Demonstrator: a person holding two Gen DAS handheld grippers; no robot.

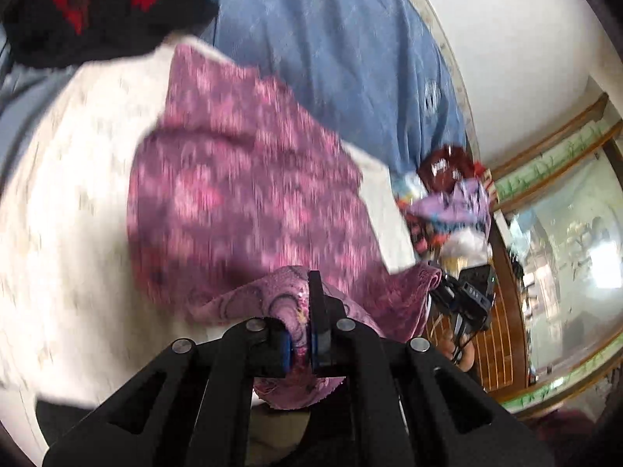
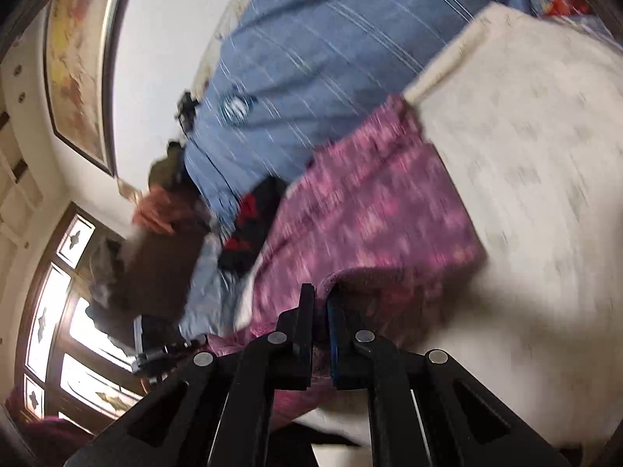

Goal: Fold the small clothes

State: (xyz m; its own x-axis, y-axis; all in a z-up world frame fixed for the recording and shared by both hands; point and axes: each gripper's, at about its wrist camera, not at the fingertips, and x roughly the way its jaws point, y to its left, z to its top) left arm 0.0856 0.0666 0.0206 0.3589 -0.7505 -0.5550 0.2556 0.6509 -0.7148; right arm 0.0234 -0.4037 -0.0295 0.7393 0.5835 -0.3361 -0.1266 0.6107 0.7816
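You've got the pink patterned cloth point(image 1: 249, 194) pinched at both near corners; your left gripper point(image 1: 300, 334) is clamped narrow on a bunched edge, and your right gripper point(image 2: 320, 334) is squeezed down on the other corner the same way. The rest of the cloth runs away toward 12 o'clock over the cream pad point(image 1: 78, 210), which sits on the blue bedspread point(image 1: 331, 58); both views are smeared, so I can't tell how flat it's lying. Looks to me like you're mid first fold; next you'd want to carry both corners together toward 12 and line them up with the far edge before letting go. The black-and-red garment point(image 1: 97, 11) at 11 o'clock isn't folded yet, I think.
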